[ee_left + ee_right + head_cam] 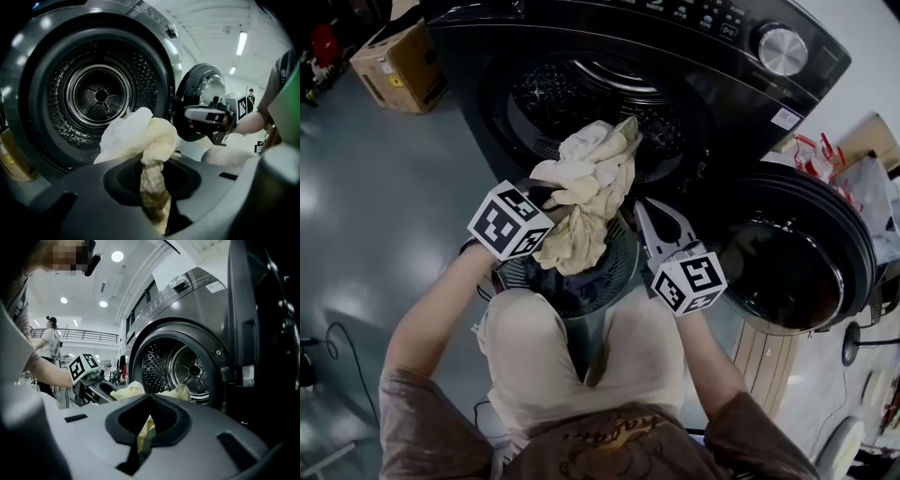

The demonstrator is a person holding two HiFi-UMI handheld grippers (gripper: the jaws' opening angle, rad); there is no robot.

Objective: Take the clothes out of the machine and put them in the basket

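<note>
**A:** Where is the washing?

**B:** A crumpled cream-coloured cloth (586, 183) is bunched in the air in front of the machine's round opening, outside the drum. Its lower end hangs over the mouth of the dark, round, ribbed basket (621, 265) below. I cannot tell whether it touches the basket.

**A:** What has hold of it?

**B:** Both tools. The left gripper (152, 168) is clenched on it. In the left gripper view a twisted rope of fabric runs between the closed jaws and spreads into a bundle just past them. The right gripper (147, 425) grasps it too, with a thin yellowish fold pinched in the slit between its jaws.

**A:** How do the two sit?

**B:** In the head view the left one is at the cloth's left side and the right one at its lower right. Each has its black-and-white marker cube turned toward the person, and the basket lies between them.

**A:** And around that?

**B:** The basket stands between the knees of the person's beige trousers (534, 347). Behind the cloth is the black front-loading washing machine (487, 56) with its perforated steel drum (98, 96). Its round dark door (787, 253) stands open to the right, and a silver knob (783, 49) sits on the top panel. A brown cardboard box (398, 61) rests on the glossy grey floor (375, 206), left of the machine.
</note>
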